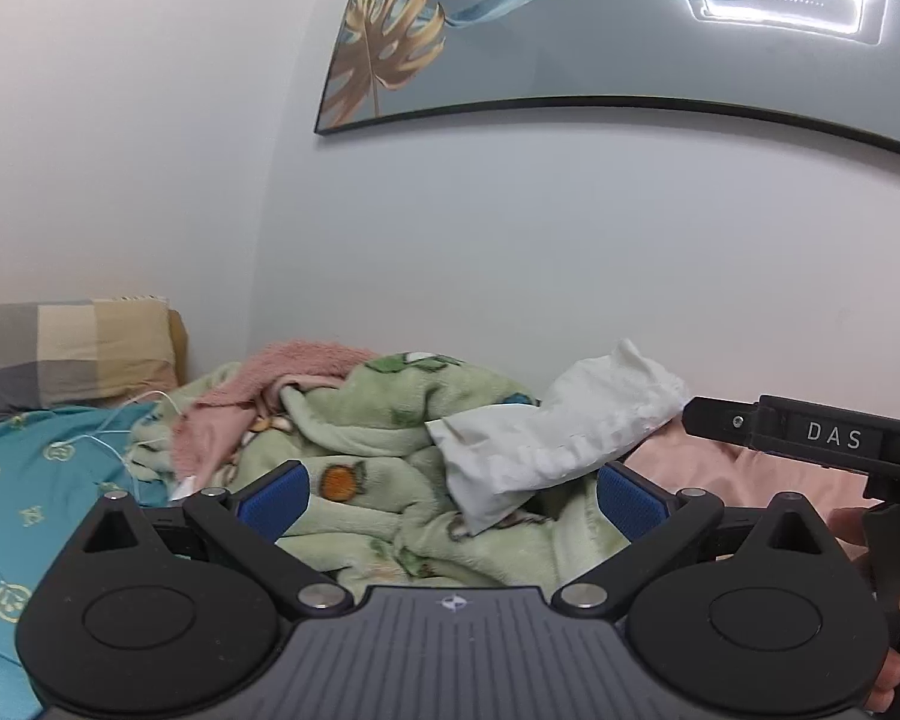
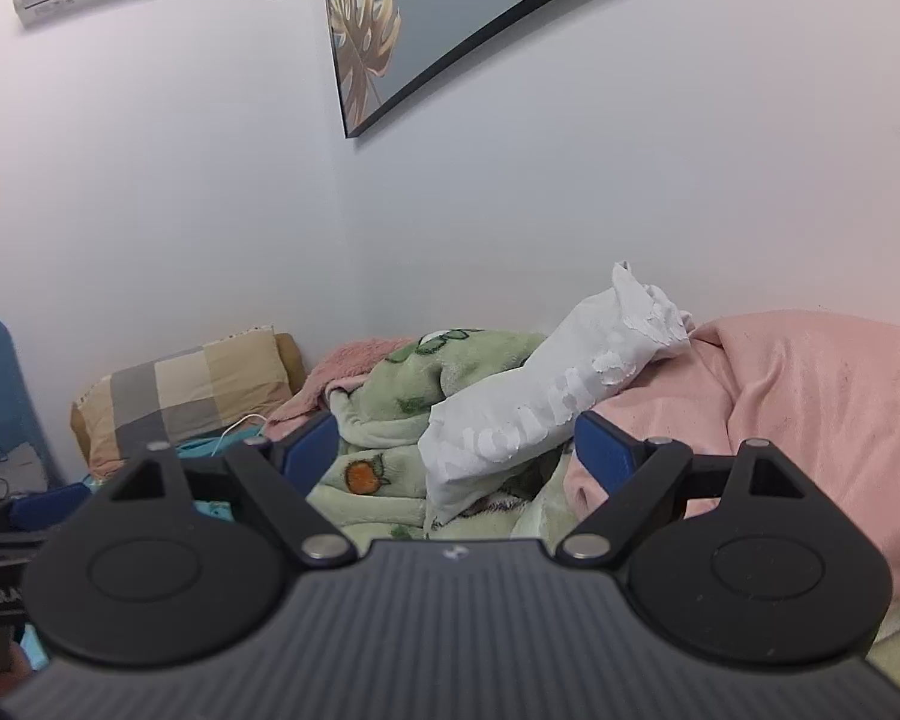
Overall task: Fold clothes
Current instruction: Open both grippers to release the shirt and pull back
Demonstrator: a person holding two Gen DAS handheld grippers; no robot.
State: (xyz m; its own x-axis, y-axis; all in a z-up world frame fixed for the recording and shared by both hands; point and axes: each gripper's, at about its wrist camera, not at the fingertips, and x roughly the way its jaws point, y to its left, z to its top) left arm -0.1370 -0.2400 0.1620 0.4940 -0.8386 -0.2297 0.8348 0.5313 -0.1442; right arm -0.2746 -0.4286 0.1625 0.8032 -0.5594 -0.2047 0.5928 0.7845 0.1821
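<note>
While both tongs are held apart and empty, open air is seen ahead up to the wall (image 2: pixel 570 180). The white garment (image 1: pixel 546 426) lies crumpled on the green blanket (image 1: pixel 378 420), at 12 o'clock beyond the left tongs (image 1: pixel 453 501) and right tongs (image 2: pixel 456 456). "DAS" is read on the right tool.

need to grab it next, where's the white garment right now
In both wrist views the white garment lies centre-right atop the green blanket, beside the pink bedding.
</note>
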